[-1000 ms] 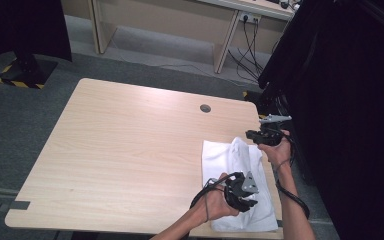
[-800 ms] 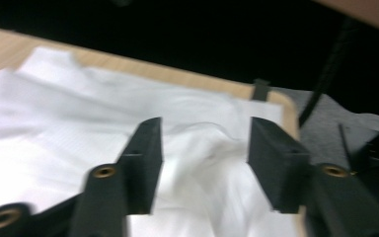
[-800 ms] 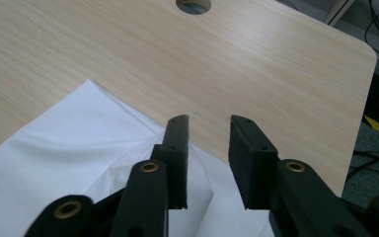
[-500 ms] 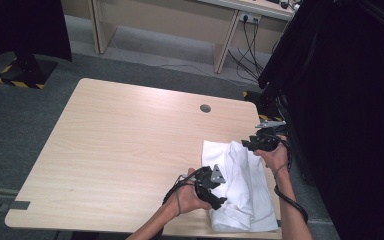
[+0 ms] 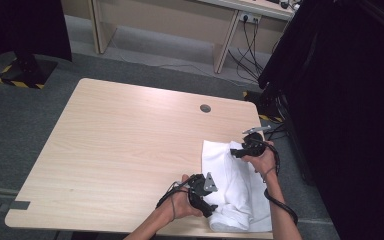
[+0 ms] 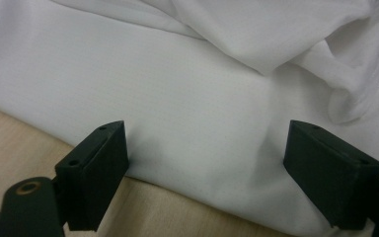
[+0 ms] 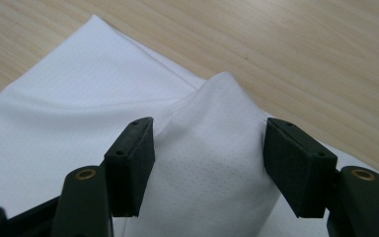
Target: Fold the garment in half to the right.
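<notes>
A white garment (image 5: 235,187) lies partly folded at the near right corner of the wooden table (image 5: 130,145). My left gripper (image 5: 206,202) stands open at the garment's near left edge, its jaws spread over the white cloth (image 6: 202,113) just above the table. My right gripper (image 5: 240,150) is open at the garment's far edge, where a raised peak of cloth (image 7: 217,143) sits between its jaws without being pinched.
A round cable hole (image 5: 205,108) is in the table near its far edge. Desk legs and cables (image 5: 247,40) stand beyond the table. A dark curtain (image 5: 340,100) hangs close on the right. The table's left half is bare wood.
My left gripper moved left along the near side of the garment to its edge. My right gripper dropped slightly toward the garment's far edge.
</notes>
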### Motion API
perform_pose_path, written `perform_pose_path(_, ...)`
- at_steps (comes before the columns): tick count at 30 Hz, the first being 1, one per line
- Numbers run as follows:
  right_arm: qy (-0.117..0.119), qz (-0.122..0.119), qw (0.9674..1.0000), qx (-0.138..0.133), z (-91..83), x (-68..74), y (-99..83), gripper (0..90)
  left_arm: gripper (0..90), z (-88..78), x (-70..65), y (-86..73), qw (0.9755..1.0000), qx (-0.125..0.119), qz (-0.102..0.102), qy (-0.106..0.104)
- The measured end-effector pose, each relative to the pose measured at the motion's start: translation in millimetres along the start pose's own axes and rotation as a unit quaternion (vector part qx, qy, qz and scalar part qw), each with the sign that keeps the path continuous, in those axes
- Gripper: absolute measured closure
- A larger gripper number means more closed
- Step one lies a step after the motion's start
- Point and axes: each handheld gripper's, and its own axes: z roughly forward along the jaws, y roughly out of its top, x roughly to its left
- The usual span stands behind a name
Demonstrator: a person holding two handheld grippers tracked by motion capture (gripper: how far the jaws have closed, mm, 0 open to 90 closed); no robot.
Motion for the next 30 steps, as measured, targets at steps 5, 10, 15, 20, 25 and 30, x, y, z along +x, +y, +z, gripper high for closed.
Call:
perform_pose_path(5, 0.006, 0.006, 0.9999, 0.01, 9.0, 6.6, 0.1, 35.0, 16.0, -7.9, -0.3, -3.0, 0.9998, 0.019, -0.007, 0.008)
perform_pose_path(10, 0.014, 0.008, 0.9998, 0.011, 19.7, 20.1, 2.6, 31.7, 16.0, -22.3, 1.5, -15.4, 0.9994, 0.024, -0.016, 0.018)
perform_pose_path(15, 0.035, 0.002, 0.9993, 0.014, 37.3, 45.5, 18.2, 29.4, 15.9, -46.4, 10.5, -30.5, 0.9974, 0.057, -0.031, 0.03)
perform_pose_path(20, 0.051, -0.033, 0.9981, 0.012, 55.3, 86.3, 47.0, 28.3, 15.9, -77.5, 25.2, -57.8, 0.9954, 0.067, -0.05, 0.047)
perform_pose_path(25, 0.067, -0.052, 0.9963, 0.014, 70.4, 123.4, 70.7, 25.5, 14.8, -108.5, 35.3, -89.0, 0.9921, 0.06, -0.084, 0.072)
perform_pose_path(30, 0.061, -0.051, 0.9968, -0.004, 68.6, 148.5, 86.3, 24.0, 14.9, -120.6, 38.3, -105.1, 0.9922, 0.038, -0.087, 0.081)
